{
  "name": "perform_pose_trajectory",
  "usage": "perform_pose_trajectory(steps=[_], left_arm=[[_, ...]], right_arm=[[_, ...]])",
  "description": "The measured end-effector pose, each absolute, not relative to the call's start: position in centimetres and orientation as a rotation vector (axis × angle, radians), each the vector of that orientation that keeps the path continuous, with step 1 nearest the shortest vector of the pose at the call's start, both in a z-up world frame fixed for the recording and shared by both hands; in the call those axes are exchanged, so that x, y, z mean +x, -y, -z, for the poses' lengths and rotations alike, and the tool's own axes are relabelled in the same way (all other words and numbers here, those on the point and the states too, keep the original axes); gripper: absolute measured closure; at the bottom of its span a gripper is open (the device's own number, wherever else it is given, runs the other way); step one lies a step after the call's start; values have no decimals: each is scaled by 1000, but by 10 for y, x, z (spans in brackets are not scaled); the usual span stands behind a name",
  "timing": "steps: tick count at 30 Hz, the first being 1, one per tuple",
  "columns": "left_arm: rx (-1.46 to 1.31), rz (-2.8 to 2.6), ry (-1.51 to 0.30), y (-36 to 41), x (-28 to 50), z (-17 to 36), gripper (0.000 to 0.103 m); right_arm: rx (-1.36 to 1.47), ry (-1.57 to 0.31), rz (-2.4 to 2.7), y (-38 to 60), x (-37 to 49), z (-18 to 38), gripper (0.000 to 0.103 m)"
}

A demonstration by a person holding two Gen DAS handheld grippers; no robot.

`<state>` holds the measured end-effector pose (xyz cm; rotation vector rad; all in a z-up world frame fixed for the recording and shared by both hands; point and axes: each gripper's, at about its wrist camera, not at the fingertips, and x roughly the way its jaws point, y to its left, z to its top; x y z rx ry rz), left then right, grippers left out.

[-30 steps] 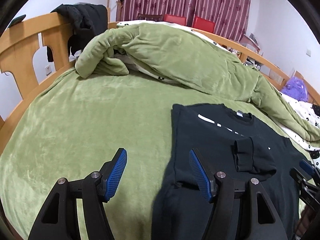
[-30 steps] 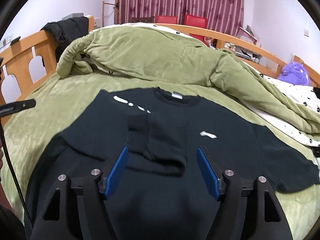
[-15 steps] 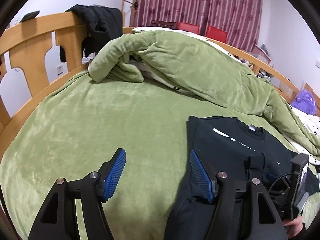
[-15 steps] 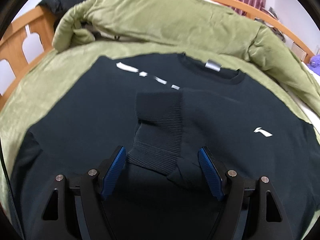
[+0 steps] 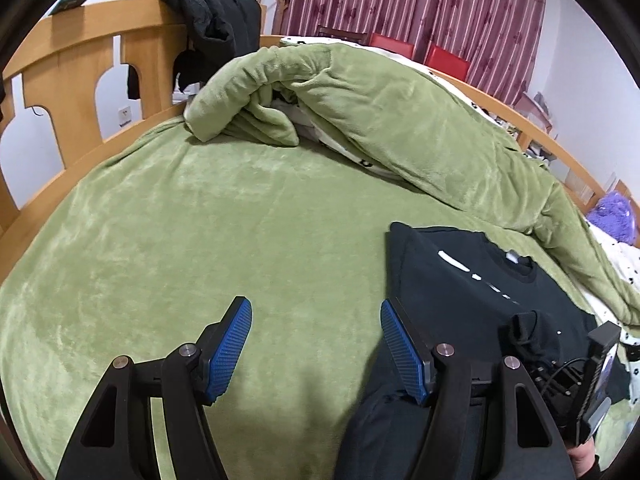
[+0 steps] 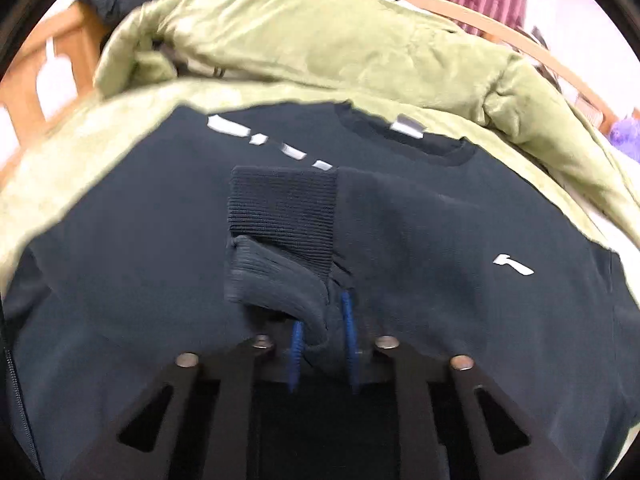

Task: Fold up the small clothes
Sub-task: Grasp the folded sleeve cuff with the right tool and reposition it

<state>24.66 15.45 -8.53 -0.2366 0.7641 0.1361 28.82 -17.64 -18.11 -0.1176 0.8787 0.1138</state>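
your right gripper (image 6: 320, 344) dropped onto the sweatshirt (image 6: 440, 240) over the last second and its jaws are closing on the cuff (image 6: 280, 216) – a bunched fold of that ribbed knit sits between the blue pads now, where half a second ago they stood wide either side of it. so i'd say the sleeve fold is on.

left gripper (image 5: 316, 352) stays open with nothing in it, hovering over the bed (image 5: 200, 240) at the sweatshirt's edge. the sweatshirt lies flat on the bed, front up, one sleeve across the chest.

no readable writing – just white dashes (image 6: 264, 140), a small white swoosh-like logo (image 6: 514, 265), and a neck tag (image 6: 408, 126) too blurred to read.
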Motion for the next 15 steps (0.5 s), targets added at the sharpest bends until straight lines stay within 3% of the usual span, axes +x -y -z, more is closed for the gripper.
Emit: perform_pose_trajectory(steps=[9,15], left_arm=[[-213,-95,-731,-138,240,73,38],[-202,-86,-740,-129,239,77,38]], right_arm=[[45,-788,27,275,254,110,88],[182,-884,140,338,237,137,82]])
